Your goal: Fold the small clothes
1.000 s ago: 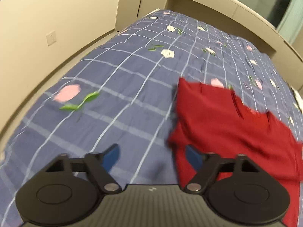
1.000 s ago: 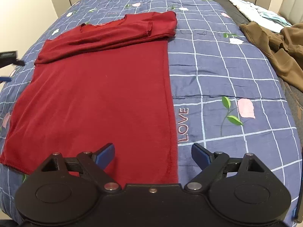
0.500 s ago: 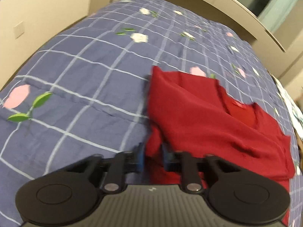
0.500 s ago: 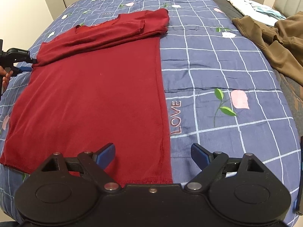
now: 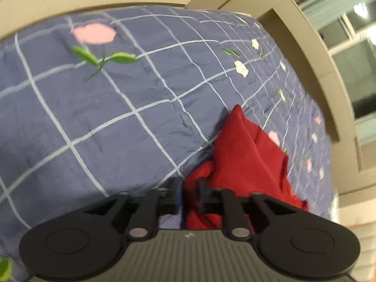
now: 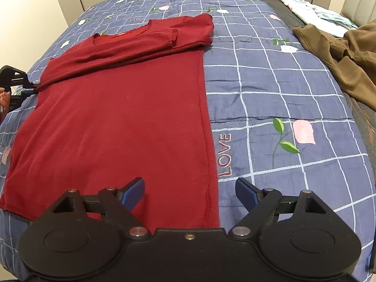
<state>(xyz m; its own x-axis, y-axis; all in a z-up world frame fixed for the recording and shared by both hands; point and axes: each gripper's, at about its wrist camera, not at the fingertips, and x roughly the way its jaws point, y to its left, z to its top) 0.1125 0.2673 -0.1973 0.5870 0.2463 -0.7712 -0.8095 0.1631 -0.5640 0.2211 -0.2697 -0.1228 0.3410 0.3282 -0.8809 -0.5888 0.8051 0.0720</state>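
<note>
Blue checked bedspread (image 6: 282,89), beige walls. Brown garment (image 6: 340,54) far right. Left gripper (image 5: 190,195) clamped on red shirt (image 6: 122,108); right gripper (image 6: 189,192) apart.

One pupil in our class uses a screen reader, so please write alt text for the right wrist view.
A red shirt lies flat on a blue checked bedspread, its sleeves folded across the chest. The right gripper hovers with open jaws over the shirt's near right corner. The left gripper meets the shirt's far left edge, and brown clothing lies far right.
</note>
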